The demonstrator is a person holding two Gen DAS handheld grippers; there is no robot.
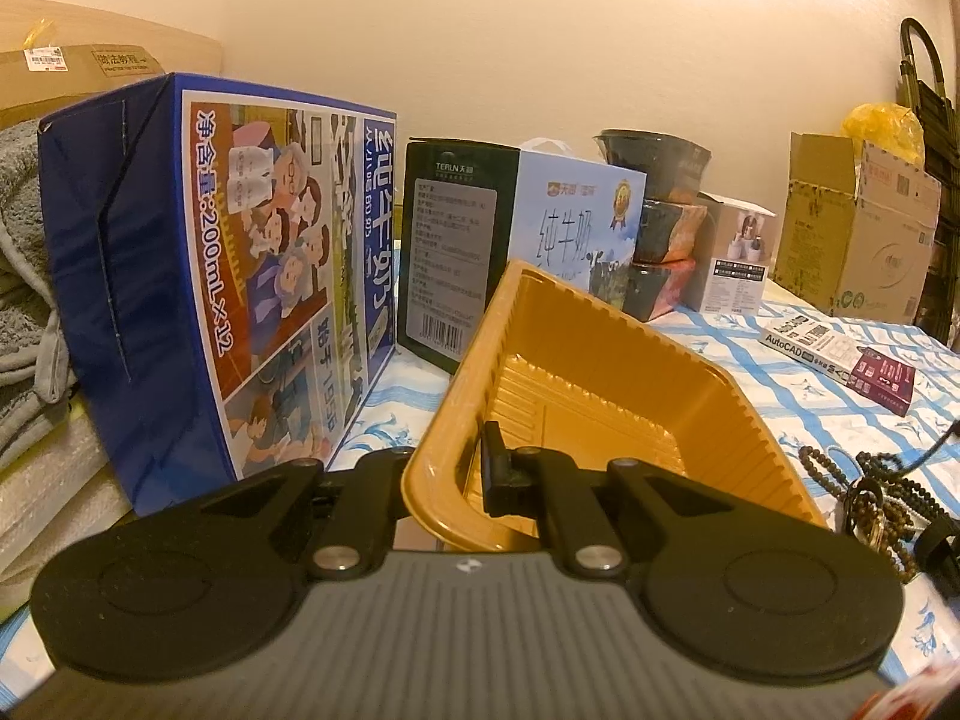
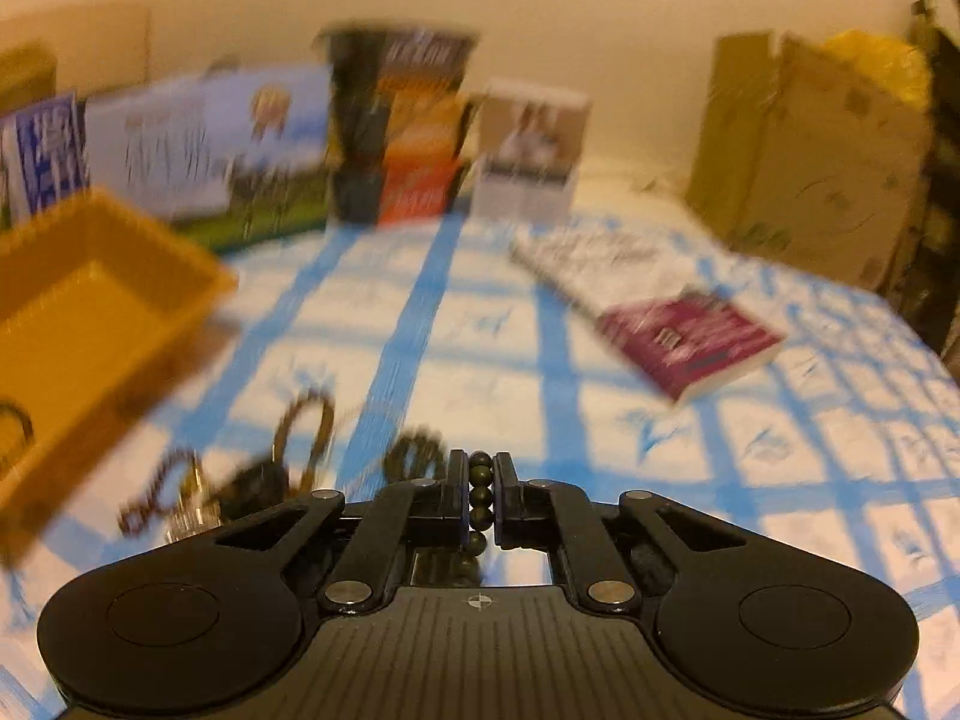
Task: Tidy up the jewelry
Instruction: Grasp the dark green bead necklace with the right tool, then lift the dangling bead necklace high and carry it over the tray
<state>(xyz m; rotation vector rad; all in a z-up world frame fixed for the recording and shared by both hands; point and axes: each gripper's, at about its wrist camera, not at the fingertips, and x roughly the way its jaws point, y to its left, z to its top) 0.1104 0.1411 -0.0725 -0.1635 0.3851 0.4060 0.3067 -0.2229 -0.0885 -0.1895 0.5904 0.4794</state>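
Currently left hand-held gripper (image 1: 477,468) clamps the rim of the amber ribbed plastic tray (image 1: 600,384), tilted. Right hand-held gripper (image 2: 480,495) pinches a dark-olive bead strand (image 2: 480,492).

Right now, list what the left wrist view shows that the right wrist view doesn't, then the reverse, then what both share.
Only the left wrist view: the left gripper shut on the rim of the yellow tray, and a grey towel at far left.

Only the right wrist view: the right gripper shut on a strand of dark beads.

Both: the tray, the milk cartons, the AutoCAD book, loose bead strings on the blue-checked cloth.
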